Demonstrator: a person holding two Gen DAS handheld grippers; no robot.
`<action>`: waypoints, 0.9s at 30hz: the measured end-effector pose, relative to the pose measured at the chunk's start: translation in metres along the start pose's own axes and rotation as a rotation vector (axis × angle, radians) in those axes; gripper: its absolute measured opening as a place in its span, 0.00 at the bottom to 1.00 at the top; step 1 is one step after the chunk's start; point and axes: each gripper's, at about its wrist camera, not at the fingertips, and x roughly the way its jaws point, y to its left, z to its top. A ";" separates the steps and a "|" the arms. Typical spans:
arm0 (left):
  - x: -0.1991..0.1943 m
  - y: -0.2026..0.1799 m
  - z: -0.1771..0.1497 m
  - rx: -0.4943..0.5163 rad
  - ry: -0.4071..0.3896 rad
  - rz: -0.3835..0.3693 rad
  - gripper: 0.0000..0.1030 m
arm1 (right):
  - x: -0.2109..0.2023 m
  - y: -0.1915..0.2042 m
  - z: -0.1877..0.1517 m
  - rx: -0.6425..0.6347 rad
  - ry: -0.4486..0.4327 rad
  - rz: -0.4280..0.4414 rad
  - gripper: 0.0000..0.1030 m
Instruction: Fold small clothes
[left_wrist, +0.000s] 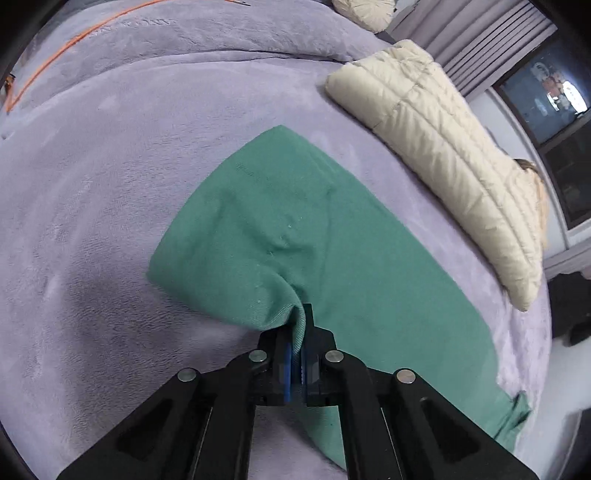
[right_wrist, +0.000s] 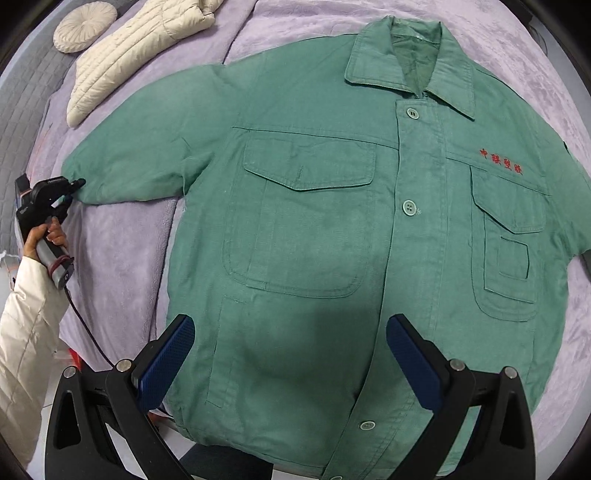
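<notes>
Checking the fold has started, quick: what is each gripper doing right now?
Left gripper: closed on the cuff of the green jacket.
Right gripper: open, holding nothing, above the jacket's lower front.

Green buttoned jacket (right_wrist: 314, 229) spread face-up on lilac blanket, red embroidery on chest

a green jacket (right_wrist: 317, 236) lies front-up and buttoned on a lilac blanket (right_wrist: 122, 251). the right gripper (right_wrist: 291, 363) hangs open above its hem. the left gripper (right_wrist: 79, 182) touches the sleeve cuff.
</notes>
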 end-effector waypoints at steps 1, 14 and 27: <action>-0.006 -0.003 0.001 0.017 -0.014 -0.010 0.04 | 0.000 -0.001 0.000 0.004 -0.004 0.003 1.00; -0.118 -0.268 -0.119 0.635 -0.027 -0.383 0.04 | -0.032 -0.076 -0.013 0.153 -0.131 0.070 1.00; -0.013 -0.402 -0.411 1.188 0.350 -0.211 0.35 | -0.017 -0.235 -0.056 0.436 -0.110 0.005 1.00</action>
